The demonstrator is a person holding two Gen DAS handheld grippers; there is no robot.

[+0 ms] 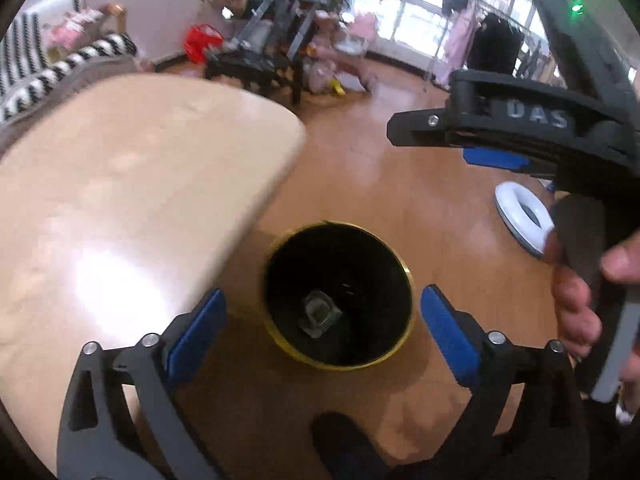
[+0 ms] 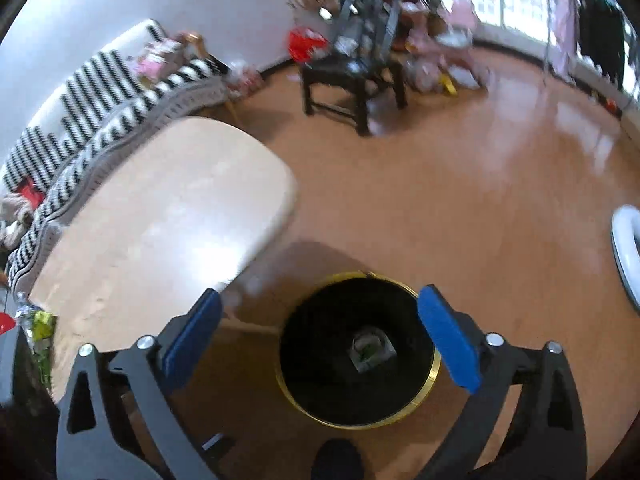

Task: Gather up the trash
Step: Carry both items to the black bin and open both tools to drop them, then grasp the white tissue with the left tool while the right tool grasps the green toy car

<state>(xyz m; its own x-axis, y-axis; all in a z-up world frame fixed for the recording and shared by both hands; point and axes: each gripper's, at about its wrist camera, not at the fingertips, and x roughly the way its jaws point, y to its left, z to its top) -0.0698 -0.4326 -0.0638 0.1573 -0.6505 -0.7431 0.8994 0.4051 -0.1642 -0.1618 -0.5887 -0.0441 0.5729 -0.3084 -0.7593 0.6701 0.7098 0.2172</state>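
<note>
A black bin with a gold rim (image 1: pixel 405 270) stands on the wooden floor beside the table. A crumpled clear plastic piece (image 1: pixel 320 312) lies at its bottom. My left gripper (image 1: pixel 323 294) hangs above the bin, open, with nothing between its blue pads. The right gripper (image 1: pixel 436 142) shows at the upper right of the left wrist view, held in a hand (image 1: pixel 576 304). In the right wrist view the bin (image 2: pixel 434 368) sits under my right gripper (image 2: pixel 320 294), which is open and holds nothing. The plastic piece (image 2: pixel 370 350) is visible inside.
A pale round-cornered table (image 2: pixel 160 220) lies left of the bin, with a bottle and wrappers (image 2: pixel 38 328) at its near left edge. A white ring-shaped object (image 2: pixel 628 256) rests on the floor at right. A striped sofa (image 2: pixel 100 92) and a black chair (image 2: pixel 352 76) stand farther back.
</note>
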